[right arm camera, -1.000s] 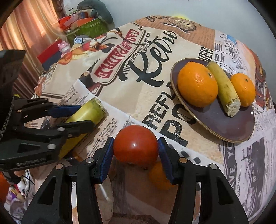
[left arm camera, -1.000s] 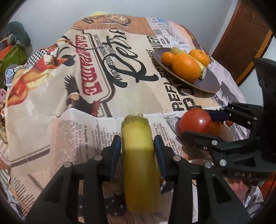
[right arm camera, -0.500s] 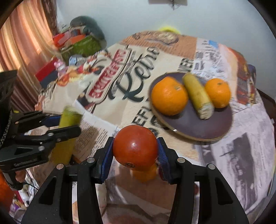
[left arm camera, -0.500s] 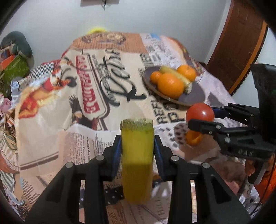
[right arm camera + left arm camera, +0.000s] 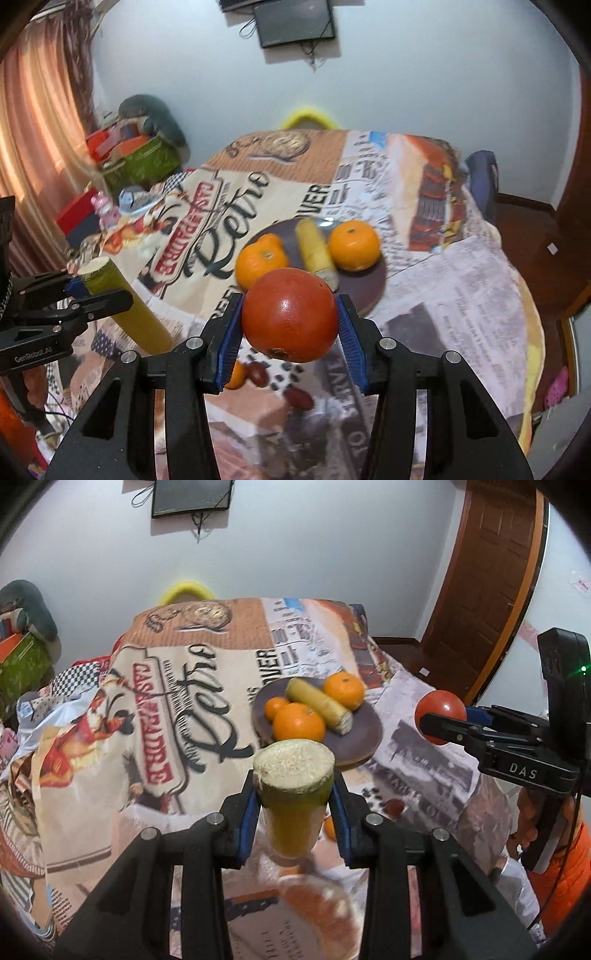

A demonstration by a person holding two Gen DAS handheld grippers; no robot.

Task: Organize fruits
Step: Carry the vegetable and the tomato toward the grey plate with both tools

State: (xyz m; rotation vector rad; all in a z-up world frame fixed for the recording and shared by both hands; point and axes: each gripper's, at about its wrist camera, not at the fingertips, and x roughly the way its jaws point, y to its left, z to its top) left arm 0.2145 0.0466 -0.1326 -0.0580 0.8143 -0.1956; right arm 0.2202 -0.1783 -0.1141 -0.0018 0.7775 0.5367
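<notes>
In the left view, the lower end of the yellow-green banana piece (image 5: 293, 794) is blurred; it is clamped by the left tongs (image 5: 294, 805). A red tomato (image 5: 290, 320) is gripped by the right tongs (image 5: 289, 328). At 12 o'clock beyond, oranges are seen on the plate (image 5: 373, 291).

**Table under a printed retro cloth, with one plate of fruit**

A table is draped in a beige, brown and red newspaper-style printed tablecloth (image 5: 207, 686) bearing large black script lettering. On the cloth, toward the right-hand side, rests a round dark purple-brown plate (image 5: 364, 734). A small orange fruit (image 5: 236, 374) lies directly on the cloth near the front edge. Beside it lie two small dark red fruits (image 5: 258, 374), too blurred to name.
</notes>
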